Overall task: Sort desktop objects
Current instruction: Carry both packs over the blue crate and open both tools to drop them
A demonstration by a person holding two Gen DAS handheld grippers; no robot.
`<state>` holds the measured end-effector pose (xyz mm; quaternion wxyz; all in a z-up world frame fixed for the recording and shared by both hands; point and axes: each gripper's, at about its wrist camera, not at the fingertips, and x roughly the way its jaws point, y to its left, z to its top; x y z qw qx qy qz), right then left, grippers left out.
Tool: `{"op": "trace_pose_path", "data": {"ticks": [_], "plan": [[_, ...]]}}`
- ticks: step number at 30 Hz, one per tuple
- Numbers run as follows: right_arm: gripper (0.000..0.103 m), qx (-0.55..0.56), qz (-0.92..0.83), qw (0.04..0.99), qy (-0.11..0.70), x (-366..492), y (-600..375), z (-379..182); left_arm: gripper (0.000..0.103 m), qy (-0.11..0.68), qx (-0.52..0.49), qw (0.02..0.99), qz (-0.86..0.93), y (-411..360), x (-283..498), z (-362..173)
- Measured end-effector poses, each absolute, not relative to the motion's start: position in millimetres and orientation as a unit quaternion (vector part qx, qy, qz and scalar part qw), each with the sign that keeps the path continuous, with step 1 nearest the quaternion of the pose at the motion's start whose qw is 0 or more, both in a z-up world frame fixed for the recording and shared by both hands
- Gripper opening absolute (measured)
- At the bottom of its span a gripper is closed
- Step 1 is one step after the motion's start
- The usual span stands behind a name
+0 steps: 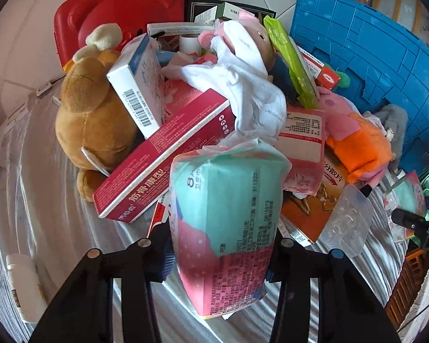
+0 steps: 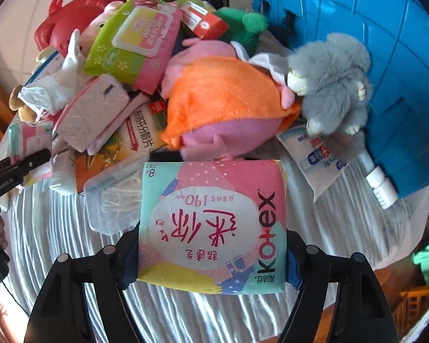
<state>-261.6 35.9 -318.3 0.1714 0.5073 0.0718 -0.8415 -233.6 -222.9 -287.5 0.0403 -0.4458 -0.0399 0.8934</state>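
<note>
Two soft packs of sanitary pads are each clamped between a pair of black fingers. The left gripper has its fingers pressed on the narrow sides of a teal and pink pack, held on edge with its printed back showing. The right gripper grips the Kotex pack by its two side edges, front face up, the print upside down in that view.

Both packs sit at the near edge of a heap on a desk covered with a rippled white cloth. Taking the orange and pink plush toy as the landmark: the Kotex pack lies just in front of it, a grey furry toy leans just to its right against a blue crate, and a green pack of wipes rests behind it to the left. A clear plastic box sits in front of it to the left, touching the Kotex pack's left side. Further left of the toy, in the left wrist view, lie a long red box, a brown teddy bear and, behind them, a red case.
</note>
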Motion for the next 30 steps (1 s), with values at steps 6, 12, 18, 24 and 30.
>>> {"op": "trace_pose_path", "data": {"ticks": [6, 12, 18, 24, 30], "plan": [[0.077, 0.469, -0.859, 0.193, 0.066, -251, 19, -288, 0.045, -0.018, -0.410, 0.057, 0.910, -216, -218, -235], [0.077, 0.406, -0.888, 0.208, 0.055, -233, 34, -234, 0.045, 0.018, -0.340, 0.104, 0.934, -179, -215, -163], [0.077, 0.300, -0.933, 0.198, 0.032, -215, 61, -145, 0.045, 0.043, -0.258, 0.180, 0.948, -109, -231, -87], [0.077, 0.196, -0.970, 0.144, -0.002, -217, 134, -66, 0.045, 0.068, -0.189, 0.268, 0.942, -3, -264, -23], [0.079, 0.155, -0.985, 0.076, -0.010, -262, 218, -28, 0.046, 0.076, -0.170, 0.310, 0.932, 109, -321, 9]]}}
